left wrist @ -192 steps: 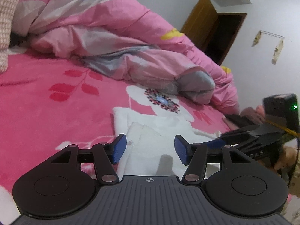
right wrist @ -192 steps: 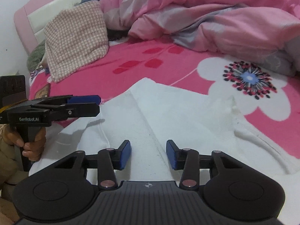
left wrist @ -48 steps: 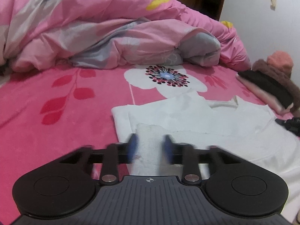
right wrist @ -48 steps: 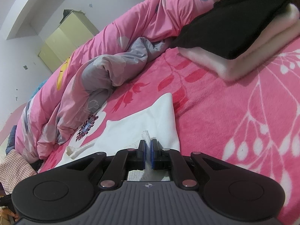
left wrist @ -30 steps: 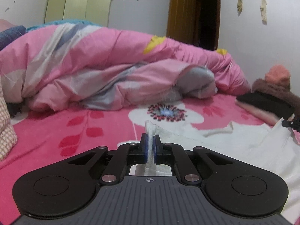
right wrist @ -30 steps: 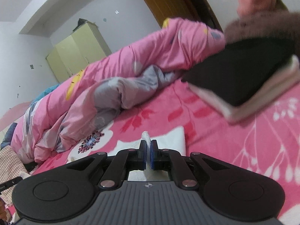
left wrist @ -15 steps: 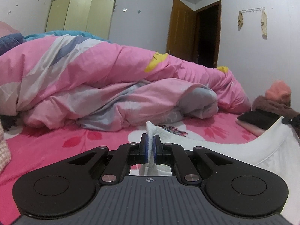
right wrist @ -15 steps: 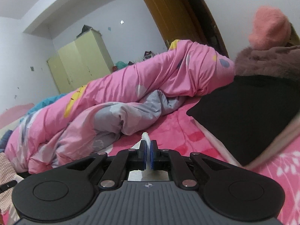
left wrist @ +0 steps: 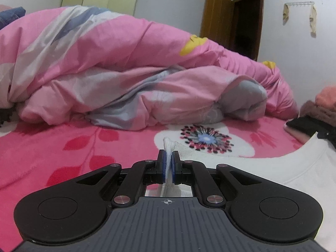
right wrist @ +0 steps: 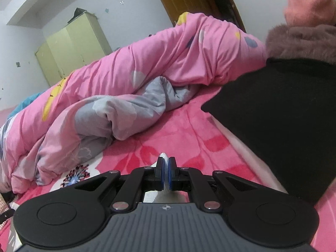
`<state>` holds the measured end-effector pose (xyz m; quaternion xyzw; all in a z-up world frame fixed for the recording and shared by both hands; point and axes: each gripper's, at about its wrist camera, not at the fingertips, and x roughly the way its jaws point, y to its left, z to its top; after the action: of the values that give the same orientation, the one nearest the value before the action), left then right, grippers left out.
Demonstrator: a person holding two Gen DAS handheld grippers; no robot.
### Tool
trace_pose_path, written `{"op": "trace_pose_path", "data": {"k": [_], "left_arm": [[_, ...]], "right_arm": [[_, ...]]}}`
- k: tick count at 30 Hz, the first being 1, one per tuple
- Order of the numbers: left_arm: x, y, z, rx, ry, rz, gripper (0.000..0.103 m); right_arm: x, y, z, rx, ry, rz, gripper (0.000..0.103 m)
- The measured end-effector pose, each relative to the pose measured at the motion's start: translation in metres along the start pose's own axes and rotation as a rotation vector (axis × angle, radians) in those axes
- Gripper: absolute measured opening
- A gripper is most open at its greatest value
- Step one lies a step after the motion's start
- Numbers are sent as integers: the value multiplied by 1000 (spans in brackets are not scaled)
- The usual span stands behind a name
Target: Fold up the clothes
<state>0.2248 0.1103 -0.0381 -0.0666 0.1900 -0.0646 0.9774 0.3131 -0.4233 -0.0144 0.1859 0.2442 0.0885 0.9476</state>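
the left gripper (left wrist: 167,163) is clenched on a corner of the white garment (left wrist: 298,168), which hangs rightward above the pink bed (left wrist: 52,147). the right gripper (right wrist: 166,171) pinches another corner (right wrist: 163,156), beside the black folded stack (right wrist: 283,126).

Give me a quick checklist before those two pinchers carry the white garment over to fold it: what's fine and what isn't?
1. Left gripper shut on the white garment: ok.
2. Right gripper shut on the same cloth: ok.
3. Only one layer pinched in each: cannot tell.
4. Cloth spans between the grippers without twisting: cannot tell, only the left wrist view shows a stretch of it.
5. Bedspread ahead is open for laying it down: ok.
6. Clearance from the folded black garment close on the right: not ok, it is near.
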Motion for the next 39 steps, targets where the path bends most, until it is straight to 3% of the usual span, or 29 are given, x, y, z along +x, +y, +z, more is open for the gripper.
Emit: {"op": "trace_pose_path", "data": {"k": [17, 22, 25, 28, 30, 34, 36, 39], "left_arm": [[29, 0, 5, 19, 35, -14, 4], [37, 5, 1, 4, 94, 0, 5], [38, 11, 2, -30, 135, 58, 10], [22, 25, 10, -126, 130, 78, 17], [-1, 32, 17, -175, 119, 97, 37], [-77, 33, 21, -230, 70, 145, 41], [-110, 32, 10, -251, 60, 117, 49], [-159, 29, -8, -282, 45, 76, 51]], "right_arm": [[6, -2, -2, -38, 12, -63, 3], [17, -7, -8, -25, 54, -76, 4], [25, -16, -7, 40, 147, -66, 8], [7, -23, -5, 101, 159, -74, 26], [-19, -24, -3, 132, 134, -65, 30], [-88, -27, -3, 213, 93, -3, 37], [-124, -30, -17, 265, 93, 31, 42], [-167, -36, -45, 346, 104, 52, 44]]}}
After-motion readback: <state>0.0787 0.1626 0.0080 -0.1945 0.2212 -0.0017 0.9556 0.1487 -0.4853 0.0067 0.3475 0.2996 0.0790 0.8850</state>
